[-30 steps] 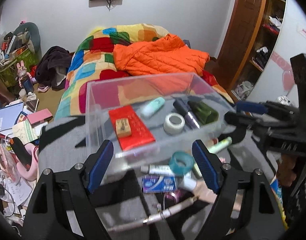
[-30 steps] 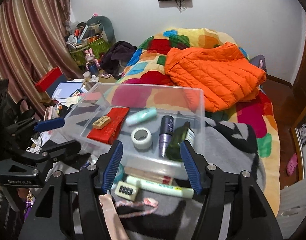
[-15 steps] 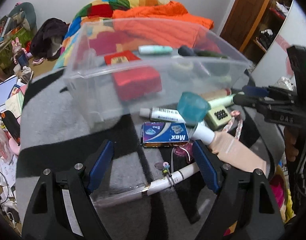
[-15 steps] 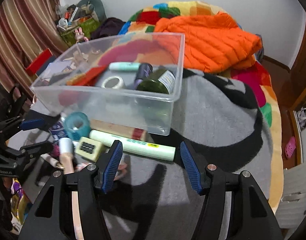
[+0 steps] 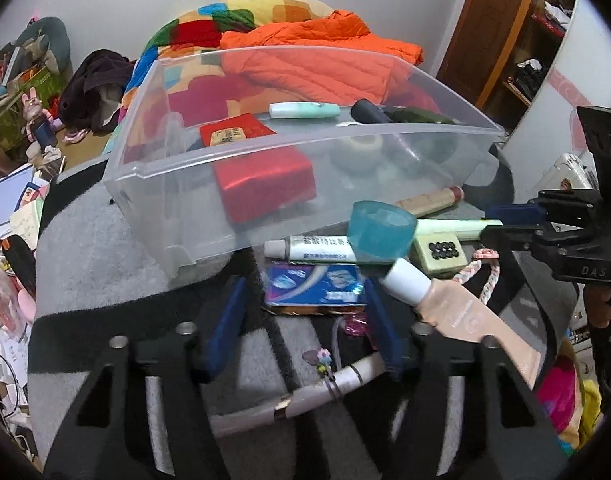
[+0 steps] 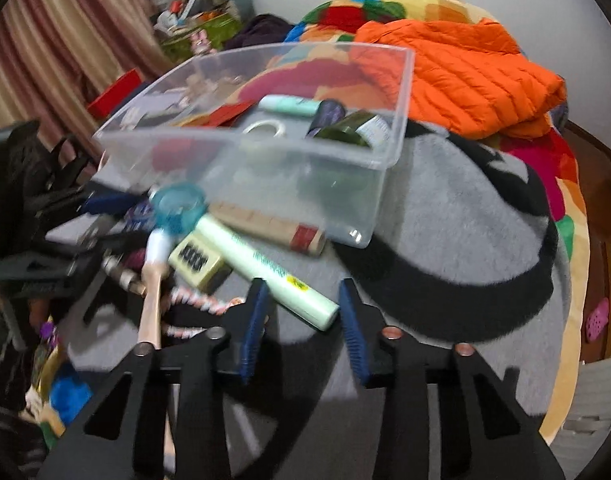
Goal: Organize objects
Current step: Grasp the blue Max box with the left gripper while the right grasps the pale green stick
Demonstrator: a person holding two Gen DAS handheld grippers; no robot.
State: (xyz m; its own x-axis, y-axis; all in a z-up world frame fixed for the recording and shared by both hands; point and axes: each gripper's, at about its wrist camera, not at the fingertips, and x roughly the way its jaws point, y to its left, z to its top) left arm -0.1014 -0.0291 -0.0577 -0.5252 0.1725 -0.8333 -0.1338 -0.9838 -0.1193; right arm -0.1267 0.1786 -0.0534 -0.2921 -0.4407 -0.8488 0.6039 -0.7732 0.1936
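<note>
A clear plastic bin fills the middle of the left wrist view on a gray-and-black blanket, holding a red box, a mint tube, a roll of tape and a dark green bottle. Loose items crowd the blanket just below the bin: a teal cup tipped on a white tube, a blue packet, a beige tube with a white cap and a pale green block with black dots.

At the bottom centre of that view the left tongs are closing, the blue packet between their blue pads; whether the pads already press on it cannot be told.

In the right wrist view, the right tongs at lower centre are closing around the near end of a long pale green tube, which runs up to the left toward the bin; the pads stand just beside it, contact unclear. A tan tube with a red cap lies against the bin's front wall. An orange jacket sits on the bed at upper right.
</note>
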